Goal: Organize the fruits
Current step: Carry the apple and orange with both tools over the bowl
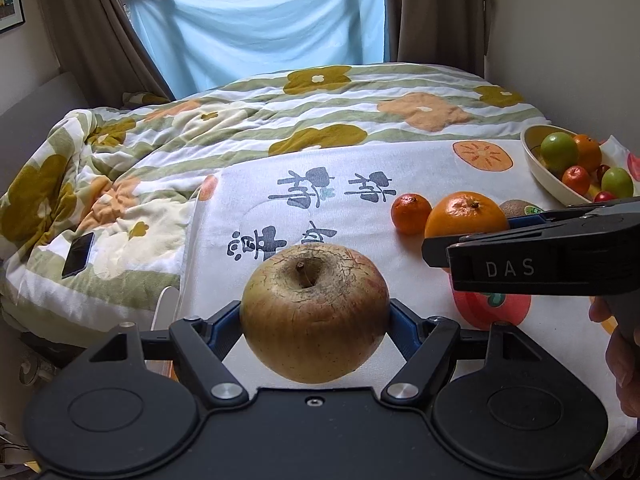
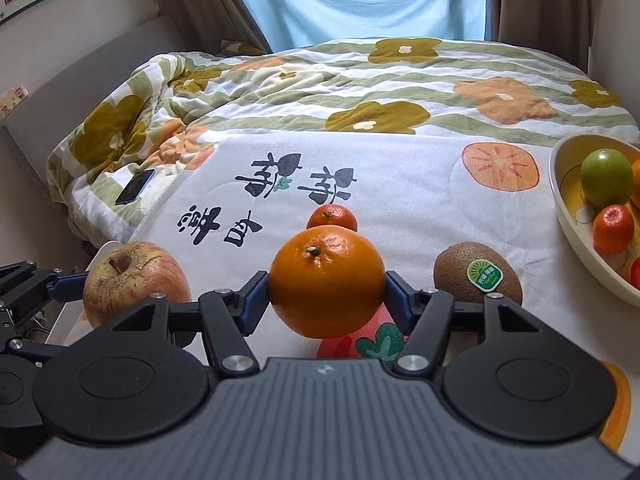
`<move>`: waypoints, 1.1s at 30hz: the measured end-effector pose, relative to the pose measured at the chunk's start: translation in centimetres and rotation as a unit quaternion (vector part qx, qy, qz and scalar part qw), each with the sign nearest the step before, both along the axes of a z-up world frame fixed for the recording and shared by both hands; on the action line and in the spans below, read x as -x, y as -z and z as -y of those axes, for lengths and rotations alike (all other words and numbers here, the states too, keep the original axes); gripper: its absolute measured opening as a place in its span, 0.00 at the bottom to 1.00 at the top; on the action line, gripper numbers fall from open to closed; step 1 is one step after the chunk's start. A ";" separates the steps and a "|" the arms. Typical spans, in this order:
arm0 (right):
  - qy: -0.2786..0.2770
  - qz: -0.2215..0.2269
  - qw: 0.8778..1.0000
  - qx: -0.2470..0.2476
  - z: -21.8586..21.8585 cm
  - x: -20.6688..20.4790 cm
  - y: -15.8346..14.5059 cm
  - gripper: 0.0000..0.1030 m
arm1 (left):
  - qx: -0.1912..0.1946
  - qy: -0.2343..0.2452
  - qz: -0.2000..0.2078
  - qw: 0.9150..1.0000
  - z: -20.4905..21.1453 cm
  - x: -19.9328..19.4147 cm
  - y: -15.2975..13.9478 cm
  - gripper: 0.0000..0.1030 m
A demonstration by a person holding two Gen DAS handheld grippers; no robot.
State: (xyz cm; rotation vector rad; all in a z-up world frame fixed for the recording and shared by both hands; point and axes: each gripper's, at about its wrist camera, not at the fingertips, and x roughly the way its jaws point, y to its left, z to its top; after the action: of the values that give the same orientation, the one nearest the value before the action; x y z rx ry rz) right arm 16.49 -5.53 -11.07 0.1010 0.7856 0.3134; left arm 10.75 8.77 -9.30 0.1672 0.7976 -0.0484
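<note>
My left gripper (image 1: 315,312) is shut on a wrinkled yellow-red apple (image 1: 315,312), held just above the white printed cloth (image 1: 360,184). The apple also shows in the right wrist view (image 2: 136,280). My right gripper (image 2: 327,288) is shut on a large orange (image 2: 327,282); the orange shows in the left wrist view (image 1: 466,214) too. A small tangerine (image 2: 332,217) lies just beyond the orange. A kiwi (image 2: 478,278) with a green sticker lies to its right. A cream bowl (image 2: 568,216) at the far right holds several fruits.
The cloth lies on a bed with a flowered quilt (image 1: 240,120). A black phone (image 1: 78,254) lies on the quilt at the left. Blue fabric and brown curtains hang behind the bed. The right gripper's body (image 1: 552,264) crosses the left wrist view at the right.
</note>
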 end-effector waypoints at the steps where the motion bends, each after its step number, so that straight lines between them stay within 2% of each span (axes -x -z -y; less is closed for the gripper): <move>1: -0.001 0.002 1.000 -0.003 0.1 0.2 -0.4 0.74 | 0.001 0.000 0.002 1.000 0.1 0.2 -0.4 0.77; 9: 0.009 0.035 0.999 -0.023 3.2 2.0 -4.9 0.74 | 0.002 0.021 0.027 0.999 2.4 1.4 -4.0 0.77; 18: 0.034 0.051 0.998 -0.022 10.6 3.6 -8.5 0.74 | 0.021 0.042 0.047 0.998 8.5 2.1 -7.0 0.77; 25: 0.056 0.058 0.997 -0.007 17.7 4.1 -9.7 0.74 | 0.034 0.060 0.051 0.996 14.3 2.0 -8.0 0.77; 33: 0.069 0.056 0.996 0.004 24.7 3.4 -9.6 0.74 | 0.037 0.081 0.051 0.995 20.8 0.6 -8.0 0.77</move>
State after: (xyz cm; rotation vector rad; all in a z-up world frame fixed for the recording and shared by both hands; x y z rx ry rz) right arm 13.10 -30.20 -1.46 0.1288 0.6649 0.1827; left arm 10.13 -12.01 -1.32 0.1622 0.6776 -0.2219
